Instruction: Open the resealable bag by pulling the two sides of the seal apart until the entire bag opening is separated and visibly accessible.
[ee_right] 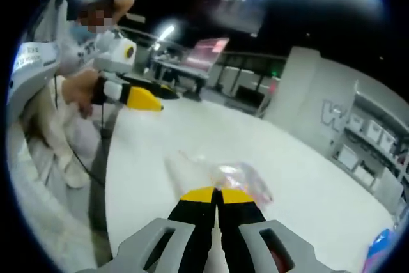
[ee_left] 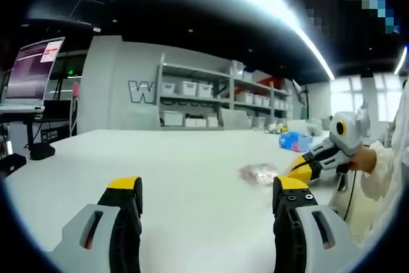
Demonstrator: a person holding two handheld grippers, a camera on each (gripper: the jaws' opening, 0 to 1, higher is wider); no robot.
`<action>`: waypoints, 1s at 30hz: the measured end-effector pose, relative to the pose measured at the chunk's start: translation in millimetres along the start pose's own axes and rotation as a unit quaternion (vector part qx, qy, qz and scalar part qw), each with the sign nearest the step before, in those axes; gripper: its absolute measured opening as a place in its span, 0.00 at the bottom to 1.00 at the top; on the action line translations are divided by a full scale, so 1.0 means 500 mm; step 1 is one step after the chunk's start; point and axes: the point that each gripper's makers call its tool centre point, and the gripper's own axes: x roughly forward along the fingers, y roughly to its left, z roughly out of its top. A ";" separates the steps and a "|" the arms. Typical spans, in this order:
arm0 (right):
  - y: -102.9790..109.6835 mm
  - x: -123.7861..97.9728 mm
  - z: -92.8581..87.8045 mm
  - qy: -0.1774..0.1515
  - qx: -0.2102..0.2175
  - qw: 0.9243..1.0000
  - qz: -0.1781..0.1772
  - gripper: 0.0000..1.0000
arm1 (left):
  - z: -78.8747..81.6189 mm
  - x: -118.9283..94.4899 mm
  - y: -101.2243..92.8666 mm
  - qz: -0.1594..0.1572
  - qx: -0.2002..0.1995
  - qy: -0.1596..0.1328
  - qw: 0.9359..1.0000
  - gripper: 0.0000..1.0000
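A clear resealable bag [ee_left: 259,174] with pinkish contents lies flat on the white table [ee_left: 166,158], ahead and to the right of my left gripper [ee_left: 208,187]. That gripper's jaws stand wide apart with nothing between them. From the right, my right gripper [ee_left: 296,169] reaches down to the bag's near edge. In the right gripper view the right gripper [ee_right: 217,195] has its yellow tips pressed together on the edge of the bag [ee_right: 223,174]. The left gripper [ee_right: 152,103] hovers far left, held by a hand [ee_right: 80,91], well away from the bag.
Shelves with white bins [ee_left: 192,87] stand beyond the table's far edge, and a monitor [ee_left: 32,68] stands at the left. A blue packet [ee_left: 295,140] lies at the far right of the table. A person in white [ee_right: 45,119] stands at the table's edge [ee_right: 105,177].
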 end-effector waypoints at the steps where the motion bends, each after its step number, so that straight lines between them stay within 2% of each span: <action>1: 0.000 0.000 -0.002 0.001 0.002 1.000 0.000 0.00 | -0.001 0.001 -0.001 -0.001 0.000 0.000 1.000 0.83; 23: 0.010 -0.016 0.000 0.001 0.022 1.000 -0.005 0.00 | -0.011 0.001 -0.003 -0.006 -0.014 0.004 1.000 0.81; 30: 0.018 -0.038 0.010 -0.002 0.027 1.000 -0.011 0.01 | -0.010 -0.001 -0.003 -0.007 -0.016 0.002 1.000 0.81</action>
